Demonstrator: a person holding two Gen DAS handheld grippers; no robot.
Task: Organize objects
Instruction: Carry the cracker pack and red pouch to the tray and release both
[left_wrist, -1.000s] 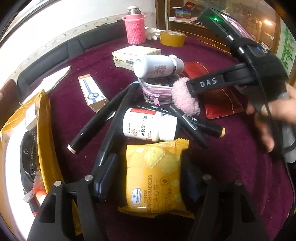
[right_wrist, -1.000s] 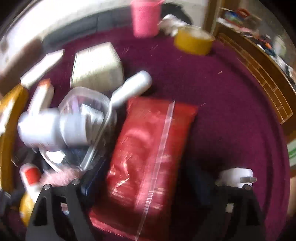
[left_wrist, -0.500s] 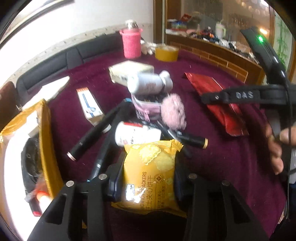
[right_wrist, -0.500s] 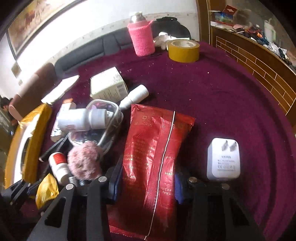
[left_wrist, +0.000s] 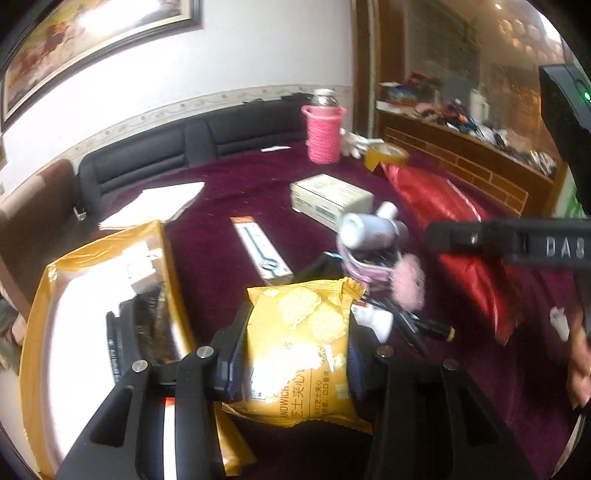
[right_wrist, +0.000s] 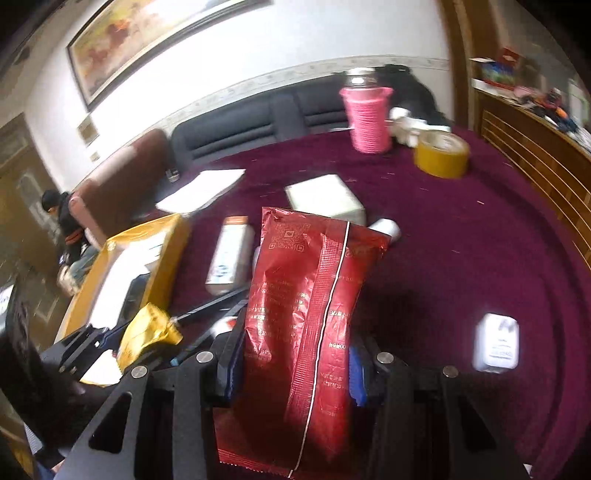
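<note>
A: The room has a dark sofa along the wall, and in front of it a table (right_wrist: 480, 258) covered with purple-red cloth, with many small things on it.

B: And the two packets?

A: The left gripper (left_wrist: 295, 343) is closed on the yellow cracker packet (left_wrist: 303, 339) and holds it above the cloth, just beside the open yellow box (left_wrist: 177, 295). I think the box is the place for collecting, so the packet is carried this way.

B: How does it look?

A: Puffy and shiny, with round crackers printed; the pads press its sides a little.

B: The right one?

A: The right gripper (right_wrist: 295, 365) is closed on the red foil bag (right_wrist: 310, 295), which stands almost upright between the fingers, flat, with a thin white line along it. It is also lifted.

B: Around them?

A: Markers (left_wrist: 417, 325), a white bottle (left_wrist: 369, 227), a white charger (right_wrist: 496, 341), a tape roll (right_wrist: 441, 155) and a pink cup (right_wrist: 367, 118) remain on the cloth.
</note>
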